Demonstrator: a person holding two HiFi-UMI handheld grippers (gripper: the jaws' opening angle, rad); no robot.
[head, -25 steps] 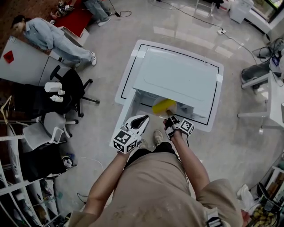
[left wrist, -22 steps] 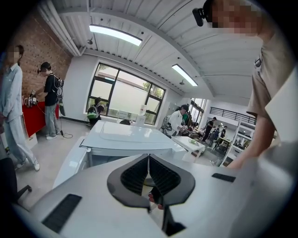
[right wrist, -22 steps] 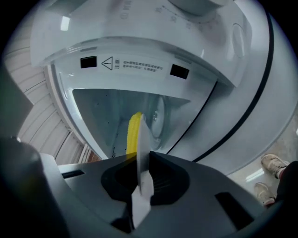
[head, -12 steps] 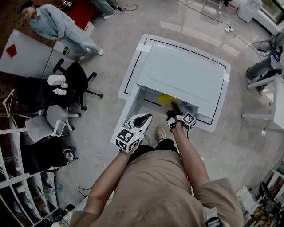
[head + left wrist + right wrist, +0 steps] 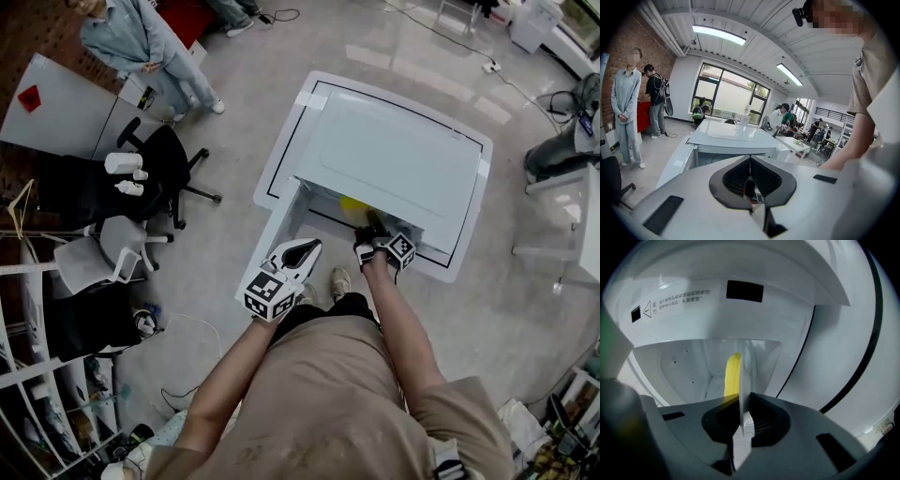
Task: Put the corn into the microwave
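The yellow corn (image 5: 732,373) lies on a thin pale plate (image 5: 743,371) that I see edge-on in the right gripper view. My right gripper (image 5: 743,404) is shut on that plate's rim and reaches into the white microwave's cavity (image 5: 679,366). In the head view only a bit of the yellow corn (image 5: 352,205) shows under the microwave's (image 5: 394,159) front edge, just ahead of the right gripper (image 5: 372,228). My left gripper (image 5: 302,249) hangs to the left of the opening, jaws shut on nothing. In the left gripper view the left gripper (image 5: 750,164) points at the microwave (image 5: 726,136).
The microwave stands on a white table with a black border line (image 5: 281,159). Office chairs (image 5: 155,183) and a standing person (image 5: 131,37) are to the left. More white tables (image 5: 572,216) are at the right, and cables (image 5: 450,37) lie on the floor behind.
My right gripper has moved forward and down with the plate, carrying the corn from in front of the opening into the cavity, so less yellow shows. The left gripper has stayed put.
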